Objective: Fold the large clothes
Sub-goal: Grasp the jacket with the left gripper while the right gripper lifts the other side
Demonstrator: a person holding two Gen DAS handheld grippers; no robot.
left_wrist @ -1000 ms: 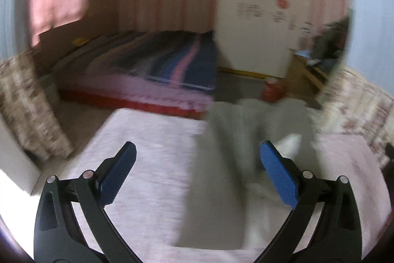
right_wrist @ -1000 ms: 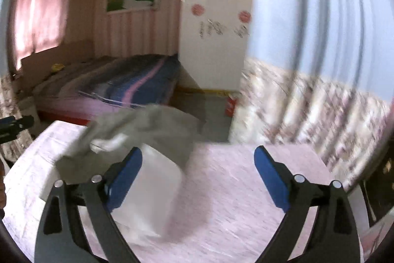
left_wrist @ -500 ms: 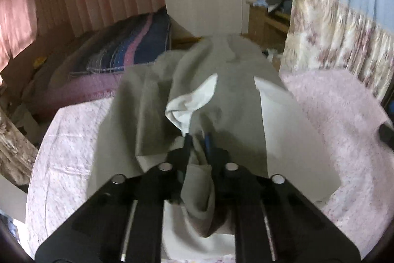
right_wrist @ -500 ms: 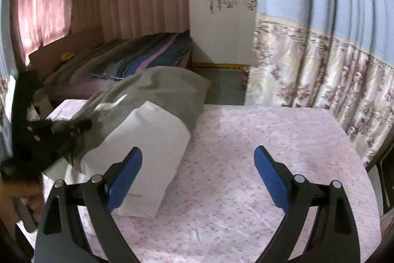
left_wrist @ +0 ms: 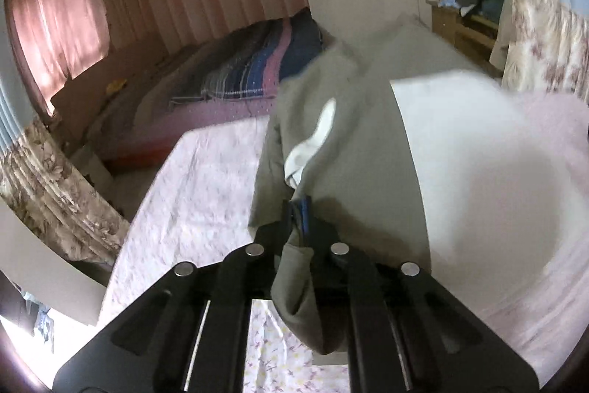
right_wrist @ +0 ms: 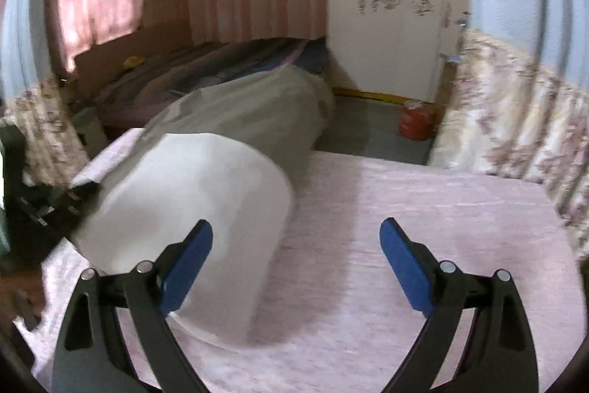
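Your left gripper [left_wrist: 299,209] is clamped on a bunched edge of the grey garment [left_wrist: 353,150], lifting it off the pink tabletop [left_wrist: 198,194] for folding. Your right gripper [right_wrist: 296,260] hangs wide and empty beside the garment's white panel [right_wrist: 191,201].

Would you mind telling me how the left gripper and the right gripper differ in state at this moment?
The left gripper is shut on the grey garment, a fold of cloth pinched between its pads; the right gripper stands wide open and holds nothing. The left sits at the garment's near edge; the right hangs over the pink floral sheet, beside the garment's white part. Both have black frames and blue pads.
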